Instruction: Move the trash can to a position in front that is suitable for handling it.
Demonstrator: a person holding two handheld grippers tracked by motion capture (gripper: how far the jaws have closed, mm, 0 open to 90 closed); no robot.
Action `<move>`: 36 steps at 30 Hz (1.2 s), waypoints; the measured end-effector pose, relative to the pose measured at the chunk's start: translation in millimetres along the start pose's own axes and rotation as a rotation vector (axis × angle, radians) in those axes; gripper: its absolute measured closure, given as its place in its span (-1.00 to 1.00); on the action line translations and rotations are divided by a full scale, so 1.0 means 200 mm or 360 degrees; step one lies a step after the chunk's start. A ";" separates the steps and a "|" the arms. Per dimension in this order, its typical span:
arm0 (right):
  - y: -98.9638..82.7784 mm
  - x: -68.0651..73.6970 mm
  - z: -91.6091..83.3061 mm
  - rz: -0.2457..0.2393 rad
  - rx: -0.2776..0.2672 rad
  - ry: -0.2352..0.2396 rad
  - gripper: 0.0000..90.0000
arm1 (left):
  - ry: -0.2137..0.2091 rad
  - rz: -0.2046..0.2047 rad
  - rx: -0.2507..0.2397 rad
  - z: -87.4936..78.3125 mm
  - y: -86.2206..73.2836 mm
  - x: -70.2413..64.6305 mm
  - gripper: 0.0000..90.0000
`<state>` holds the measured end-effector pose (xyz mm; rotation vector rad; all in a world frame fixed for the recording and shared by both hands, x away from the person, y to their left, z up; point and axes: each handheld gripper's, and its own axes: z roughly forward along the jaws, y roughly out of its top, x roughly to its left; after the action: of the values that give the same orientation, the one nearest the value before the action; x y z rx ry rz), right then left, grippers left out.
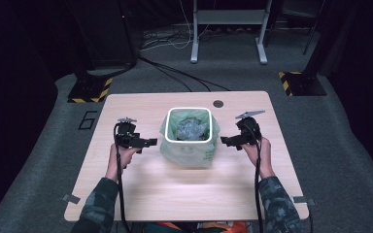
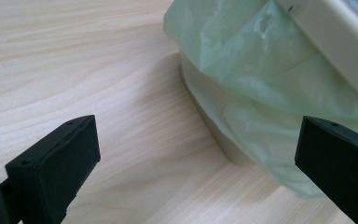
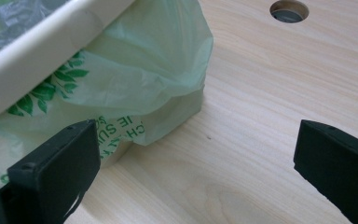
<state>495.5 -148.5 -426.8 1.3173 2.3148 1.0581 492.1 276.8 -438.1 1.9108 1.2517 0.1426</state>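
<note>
A small bin with a white square rim stands mid-table, lined with a pale green plastic bag that hangs over its sides; grey crumpled waste lies inside. My left gripper hovers just left of the bin, open, nothing between its jaws. My right gripper hovers just right of it, open and empty too. In the left gripper view the bag drapes below the rim, beyond the wide-apart jaws. In the right gripper view the bag carries green leaf print and lettering under the rim.
The light wood table has a round cable hole at its far edge, also in the right gripper view. Beyond the table are floor cables, a white stand's feet and yellow-black striped bases.
</note>
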 end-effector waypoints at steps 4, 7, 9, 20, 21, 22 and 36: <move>0.03 0.00 -0.02 0.0030 -0.0015 0.0004 -0.96 | 0.0005 0.0003 -0.0012 -0.01 0.04 -0.02 -1.00; 0.06 0.00 -0.05 0.0021 -0.0031 -0.0005 -0.92 | 0.0018 0.0027 -0.0027 -0.02 0.08 -0.03 -0.99; 0.07 0.00 -0.05 0.0033 -0.0027 -0.0005 -0.91 | 0.0016 0.0032 -0.0039 -0.03 0.09 -0.04 -0.99; 0.16 0.03 -0.06 0.0028 -0.0036 0.0021 -0.81 | 0.0015 0.0066 -0.0053 -0.03 0.18 -0.09 -0.97; 0.17 0.04 -0.06 0.0023 -0.0024 0.0023 -0.80 | 0.0009 0.0059 -0.0057 -0.04 0.19 -0.09 -0.98; 0.17 0.04 -0.06 0.0023 -0.0024 0.0023 -0.80 | 0.0009 0.0059 -0.0057 -0.04 0.19 -0.09 -0.97; 0.28 0.11 -0.07 -0.0022 -0.0060 0.0014 -0.72 | -0.0040 0.0077 -0.0130 -0.05 0.27 -0.14 -0.87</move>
<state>510.7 -118.7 -373.6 1.2835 2.2957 1.0996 511.2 252.0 -386.0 1.8676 1.1657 0.1916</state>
